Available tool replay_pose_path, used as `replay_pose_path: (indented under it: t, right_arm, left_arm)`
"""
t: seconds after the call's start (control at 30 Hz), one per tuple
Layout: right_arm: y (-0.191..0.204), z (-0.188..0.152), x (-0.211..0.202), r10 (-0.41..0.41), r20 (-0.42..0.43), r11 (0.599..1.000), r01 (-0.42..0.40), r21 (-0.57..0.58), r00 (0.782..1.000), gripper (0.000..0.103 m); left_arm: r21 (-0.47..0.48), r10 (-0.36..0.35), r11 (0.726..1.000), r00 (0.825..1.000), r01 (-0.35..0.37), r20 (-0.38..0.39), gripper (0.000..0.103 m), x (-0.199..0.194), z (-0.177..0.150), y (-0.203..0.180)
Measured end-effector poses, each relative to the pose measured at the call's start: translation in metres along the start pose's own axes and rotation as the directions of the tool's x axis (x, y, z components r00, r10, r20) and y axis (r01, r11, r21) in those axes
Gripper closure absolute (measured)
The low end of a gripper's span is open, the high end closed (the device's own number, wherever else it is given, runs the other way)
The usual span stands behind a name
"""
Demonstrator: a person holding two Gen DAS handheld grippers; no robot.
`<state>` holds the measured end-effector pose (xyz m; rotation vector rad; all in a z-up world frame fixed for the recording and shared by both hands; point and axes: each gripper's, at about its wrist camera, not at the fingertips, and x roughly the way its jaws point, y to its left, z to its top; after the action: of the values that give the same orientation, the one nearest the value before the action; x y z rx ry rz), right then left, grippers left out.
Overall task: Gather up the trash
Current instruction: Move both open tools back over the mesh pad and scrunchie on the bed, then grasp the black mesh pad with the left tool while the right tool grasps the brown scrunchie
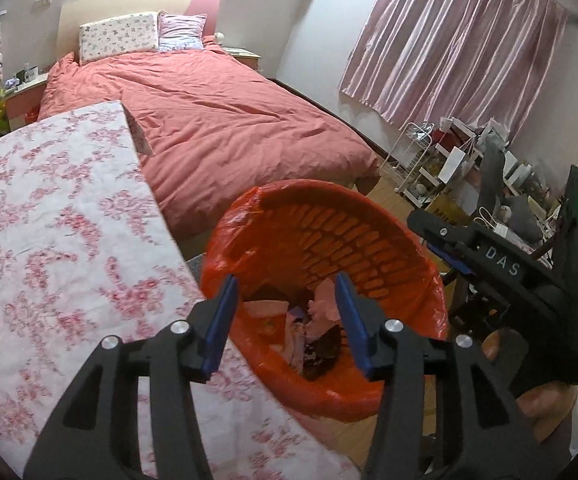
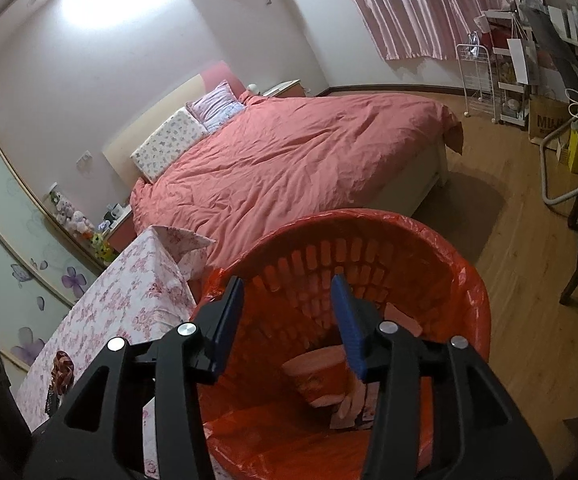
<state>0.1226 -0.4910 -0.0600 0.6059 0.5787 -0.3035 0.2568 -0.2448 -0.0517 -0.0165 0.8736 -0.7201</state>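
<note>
**Inspector:** Left wrist view, left to right. The worktop carries a pink floral cloth. Just beside its edge stands the waste basket, lined with an orange bag. The left hand-held gripper hangs over its mouth, jaws parted, nothing between the pads.

**Assessor:** And the trash?

**Inspector:** Already inside. Pink scraps and a dark wrapper lie at the bottom of the basket. I judge the jaws stand apart above the opening because that is where a piece would be let fall.

**Assessor:** The other side?

**Inspector:** The right hand-held gripper is likewise open and empty over the basket's rim, with a pink cup-like piece below it. One small dark printed item lies on the worktop at far left; it may yet need collecting, though I cannot tell what it is.

**Assessor:** Any writing?

**Inspector:** "DAS" on the body of the right hand-held gripper in the left wrist view. A brown carton by the shelving reads "MUJ", the remainder hidden.
</note>
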Motion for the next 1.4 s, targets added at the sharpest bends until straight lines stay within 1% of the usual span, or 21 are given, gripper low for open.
replay_pose_path:
  t: [0.07, 0.23, 0.37, 0.47, 0.5, 0.57, 0.6, 0.67, 0.7, 0.77, 0.83, 0.87, 0.9, 1.0, 1.07, 1.13, 1.17, 1.27, 1.3, 1.33, 1.4]
  right_arm:
    - [0.004, 0.000, -0.001, -0.006, 0.005, 1.000, 0.006, -0.016, 1.000, 0.052]
    - [0.020, -0.005, -0.002, -0.002, -0.003, 0.998, 0.002, -0.060, 1.000, 0.051]
    - [0.042, -0.014, -0.003, 0.003, -0.009, 0.992, -0.004, -0.122, 1.000, 0.046]
    - [0.058, -0.021, -0.003, 0.011, -0.013, 0.985, -0.013, -0.172, 1.000, 0.045]
    - [0.064, -0.023, -0.003, 0.015, -0.016, 0.983, -0.018, -0.184, 1.000, 0.044]
    - [0.073, -0.028, -0.003, 0.024, -0.022, 0.977, -0.028, -0.210, 0.999, 0.040]
    - [0.079, -0.031, -0.002, 0.029, -0.027, 0.974, -0.034, -0.225, 0.999, 0.039]
    - [0.089, -0.035, 0.000, 0.034, -0.038, 0.968, -0.043, -0.248, 0.999, 0.039]
    - [0.094, -0.039, 0.001, 0.039, -0.047, 0.964, -0.050, -0.261, 0.998, 0.039]
    - [0.100, -0.043, 0.004, 0.044, -0.060, 0.959, -0.059, -0.276, 0.997, 0.038]
    - [0.110, -0.048, 0.007, 0.047, -0.079, 0.954, -0.069, -0.291, 0.996, 0.038]
    - [0.113, -0.050, 0.009, 0.050, -0.088, 0.952, -0.074, -0.295, 0.995, 0.038]
    - [0.119, -0.053, 0.010, 0.051, -0.095, 0.951, -0.078, -0.300, 0.994, 0.038]
    - [0.134, -0.061, 0.015, 0.061, -0.124, 0.942, -0.098, -0.321, 0.990, 0.038]
    - [0.148, -0.069, 0.019, 0.067, -0.142, 0.935, -0.112, -0.337, 0.988, 0.038]
    - [0.159, -0.074, 0.023, 0.071, -0.154, 0.929, -0.121, -0.349, 0.985, 0.038]
    - [0.165, -0.077, 0.024, 0.075, -0.164, 0.925, -0.130, -0.357, 0.984, 0.038]
    - [0.183, -0.088, 0.029, 0.085, -0.191, 0.911, -0.154, -0.382, 0.978, 0.038]
    - [0.187, -0.090, 0.029, 0.087, -0.197, 0.907, -0.160, -0.389, 0.976, 0.038]
    - [0.191, -0.092, 0.030, 0.089, -0.202, 0.904, -0.164, -0.395, 0.975, 0.038]
    - [0.199, -0.098, 0.032, 0.091, -0.214, 0.896, -0.174, -0.409, 0.972, 0.038]
  left_arm:
    - [0.005, 0.023, 1.000, 1.000, -0.023, 0.009, 0.049, -0.008, -0.002, 0.007]
    - [0.011, 0.135, 0.991, 0.990, -0.135, 0.041, 0.041, -0.033, -0.010, 0.031]
    - [-0.007, 0.239, 0.971, 0.969, -0.239, 0.059, 0.034, -0.057, -0.019, 0.062]
    - [-0.035, 0.322, 0.947, 0.945, -0.320, 0.065, 0.031, -0.077, -0.025, 0.095]
    - [-0.054, 0.357, 0.934, 0.932, -0.354, 0.066, 0.030, -0.087, -0.027, 0.111]
    - [-0.084, 0.402, 0.914, 0.913, -0.396, 0.068, 0.028, -0.102, -0.032, 0.134]
    - [-0.104, 0.432, 0.899, 0.899, -0.425, 0.067, 0.026, -0.110, -0.034, 0.149]
    - [-0.142, 0.494, 0.864, 0.867, -0.483, 0.060, 0.024, -0.126, -0.037, 0.180]
    - [-0.170, 0.536, 0.836, 0.843, -0.521, 0.052, 0.022, -0.137, -0.040, 0.201]
    - [-0.205, 0.582, 0.801, 0.812, -0.563, 0.042, 0.019, -0.150, -0.044, 0.229]
    - [-0.247, 0.636, 0.751, 0.772, -0.612, 0.022, 0.017, -0.164, -0.049, 0.262]
    - [-0.269, 0.654, 0.730, 0.757, -0.628, 0.008, 0.017, -0.171, -0.052, 0.279]
    - [-0.283, 0.659, 0.721, 0.752, -0.633, -0.003, 0.016, -0.174, -0.053, 0.288]
    - [-0.320, 0.658, 0.704, 0.752, -0.634, -0.043, 0.016, -0.177, -0.060, 0.316]
    - [-0.330, 0.641, 0.710, 0.765, -0.622, -0.061, 0.015, -0.174, -0.062, 0.329]
    - [-0.317, 0.638, 0.713, 0.766, -0.626, -0.076, 0.013, -0.170, -0.062, 0.335]
    - [-0.307, 0.641, 0.712, 0.763, -0.632, -0.085, 0.012, -0.167, -0.061, 0.338]
    - [-0.270, 0.659, 0.695, 0.741, -0.666, -0.132, 0.012, -0.152, -0.061, 0.345]
    - [-0.270, 0.660, 0.690, 0.737, -0.671, -0.146, 0.011, -0.149, -0.060, 0.348]
    - [-0.288, 0.652, 0.693, 0.745, -0.661, -0.140, 0.011, -0.151, -0.060, 0.351]
    - [-0.302, 0.663, 0.676, 0.734, -0.672, -0.148, 0.018, -0.153, -0.060, 0.359]
